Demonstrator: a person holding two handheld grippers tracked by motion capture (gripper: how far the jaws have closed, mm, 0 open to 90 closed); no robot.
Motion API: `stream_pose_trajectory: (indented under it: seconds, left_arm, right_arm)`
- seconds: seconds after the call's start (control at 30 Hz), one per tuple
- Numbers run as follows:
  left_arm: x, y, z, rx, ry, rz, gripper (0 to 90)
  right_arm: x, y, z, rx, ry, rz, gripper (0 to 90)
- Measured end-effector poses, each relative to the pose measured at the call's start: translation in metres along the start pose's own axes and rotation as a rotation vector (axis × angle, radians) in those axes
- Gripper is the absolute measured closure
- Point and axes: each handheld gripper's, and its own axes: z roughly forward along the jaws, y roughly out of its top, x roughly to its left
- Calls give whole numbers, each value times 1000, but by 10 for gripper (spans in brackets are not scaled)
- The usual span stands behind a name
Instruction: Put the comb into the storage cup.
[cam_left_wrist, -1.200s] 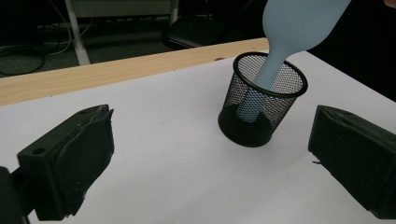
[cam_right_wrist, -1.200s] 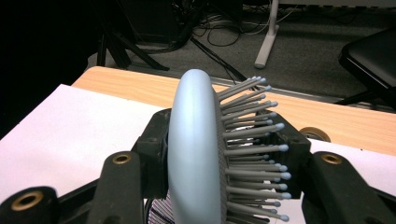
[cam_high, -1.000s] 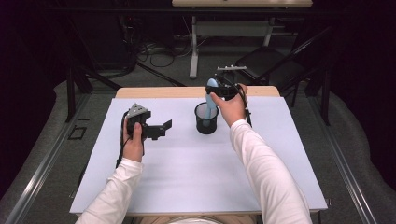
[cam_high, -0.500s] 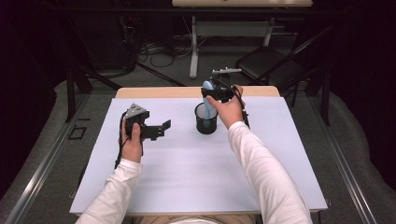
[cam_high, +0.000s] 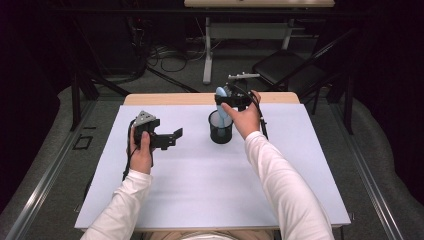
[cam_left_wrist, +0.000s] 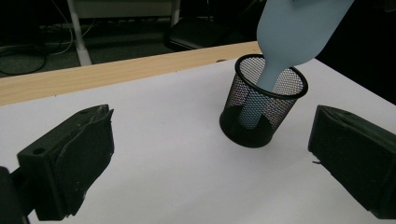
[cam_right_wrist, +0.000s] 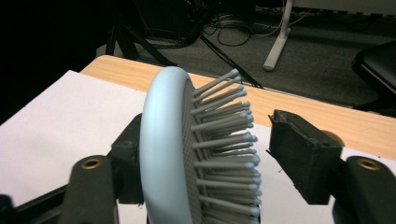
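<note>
The left tool (cam_high: 167, 138) hovers low over the white-covered bench (cam_high: 200, 190) with its two black jaws spread wide and nothing between them. Ahead of it, between the jaws as its own view frames them, stands a black wire-mesh cup (cam_left_wrist: 262, 107), upright on the white sheet and well apart from that tool. A pale blue plastic hairbrush (cam_left_wrist: 285, 42) stands handle-down inside the cup, its handle reaching the cup's floor and its broad head leaning out above the rim. The right tool (cam_high: 231, 98) sits above the cup at the brush's head; in the right gripper view the head (cam_right_wrist: 170, 154) lies against one jaw by its smooth back, while the grey bristles (cam_right_wrist: 224, 140) point toward the other jaw, whose pad stands just clear of their tips, so the jaws are parted around the brush rather than clamped on it. Beyond the cup the bare wooden edge of the bench (cam_high: 170, 98) runs across, and past it lie a grey floor with cables (cam_high: 165, 55) and a dark chair (cam_high: 287, 70).
</note>
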Motion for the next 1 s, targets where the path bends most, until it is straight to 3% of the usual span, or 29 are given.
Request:
stream_pose_trajectory:
  seconds: [0.4, 0.5, 0.7, 1.0]
  left_arm:
    - [0, 0, 1, 0, 1, -1, 4]
    - [0, 0, 1, 1, 0, -5, 4]
    - [0, 0, 1, -1, -2, 0, 4]
    - [0, 0, 1, -3, -3, -5, 4]
  right_arm:
    - [3, 1, -5, -17, -43, -29, 61]
    - [3, 1, -4, -1, -33, -35, 0]
    - [6, 0, -7, 6, -62, -56, 0]
    - [7, 2, -15, -12, -55, -43, 0]
